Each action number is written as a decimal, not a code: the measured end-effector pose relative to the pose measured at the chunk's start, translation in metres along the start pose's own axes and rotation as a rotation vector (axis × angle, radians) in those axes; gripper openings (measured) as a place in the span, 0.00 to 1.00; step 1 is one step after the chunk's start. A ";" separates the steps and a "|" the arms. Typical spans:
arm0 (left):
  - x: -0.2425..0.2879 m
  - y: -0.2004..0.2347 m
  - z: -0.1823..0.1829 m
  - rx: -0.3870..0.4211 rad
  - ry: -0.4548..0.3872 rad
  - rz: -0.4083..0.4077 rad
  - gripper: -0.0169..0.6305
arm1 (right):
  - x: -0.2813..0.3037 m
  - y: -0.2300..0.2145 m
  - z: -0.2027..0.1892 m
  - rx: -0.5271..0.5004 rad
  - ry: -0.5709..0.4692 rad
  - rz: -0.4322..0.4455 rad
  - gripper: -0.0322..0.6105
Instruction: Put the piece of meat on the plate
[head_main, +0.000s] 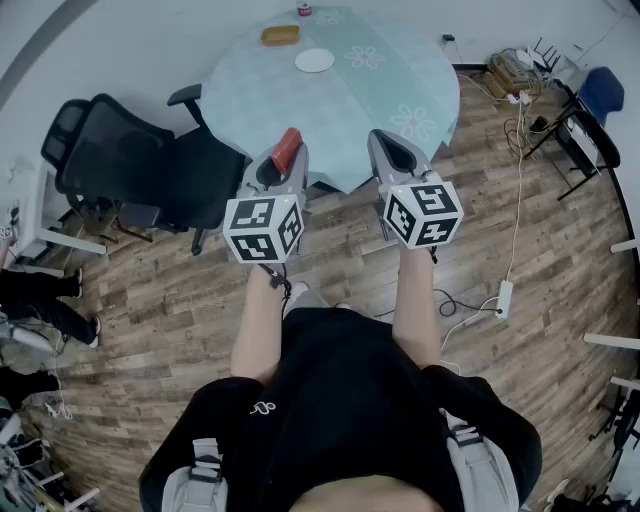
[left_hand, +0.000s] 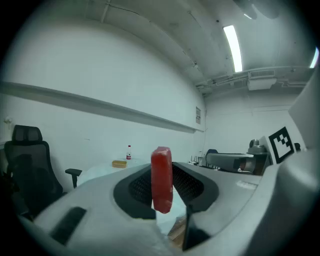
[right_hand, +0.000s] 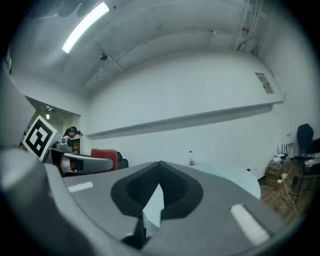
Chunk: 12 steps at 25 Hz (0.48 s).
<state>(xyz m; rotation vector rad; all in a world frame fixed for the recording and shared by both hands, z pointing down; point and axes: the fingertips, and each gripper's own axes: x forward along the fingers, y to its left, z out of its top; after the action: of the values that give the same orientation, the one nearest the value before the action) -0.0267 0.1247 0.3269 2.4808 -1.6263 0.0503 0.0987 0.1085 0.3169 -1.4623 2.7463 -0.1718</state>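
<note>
Progress: roughly halfway, as a judgement; the pickup is done, the placing is not yet done.
Meat: red piece of meat (left_hand: 161, 179), gripped on edge between the left jaws and carried in the air at the near edge of the table; impossible to tell whether already over the edge or short of it.
Plate: small white plate (head_main: 314, 60) on the far half of the round table (head_main: 400, 75), with nothing on it; well apart from the meat.
Left to do: bringing the meat across the table to the plate, lowering it onto the plate, then letting the jaws go apart.
Left gripper (head_main: 284, 162): closed down to a narrow gap, the pads pressing on the two flat sides of the meat; upper and lower ends of the meat sticking out past the pads; aimed about level, toward the table.
Right gripper (head_main: 389, 148): jaws fully together, tips meeting, nothing between them; held just beside the left one, touching nothing on the table.
Other things on the table: a brown block-like item (head_main: 280, 35) and a small bottle (head_main: 304, 9) near the far edge, beyond the plate; probably not in the way.
Chair: black office chair (head_main: 120, 160) at the left of the table, apart from both grippers.
Grip quality: seems firm as far as visible, since the meat stands straight and does not hang to one side.
</note>
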 end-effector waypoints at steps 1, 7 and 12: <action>-0.003 0.002 0.001 -0.002 0.001 -0.001 0.17 | 0.001 0.003 -0.002 0.003 0.005 -0.002 0.06; -0.022 0.013 0.002 0.004 0.000 0.004 0.17 | 0.011 0.032 -0.003 -0.018 0.003 0.046 0.06; -0.033 0.023 0.004 -0.005 -0.009 0.022 0.17 | 0.017 0.041 0.000 0.030 -0.021 0.052 0.06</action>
<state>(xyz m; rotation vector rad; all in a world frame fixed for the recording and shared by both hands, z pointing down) -0.0611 0.1456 0.3218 2.4633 -1.6545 0.0380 0.0550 0.1169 0.3133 -1.3765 2.7489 -0.1950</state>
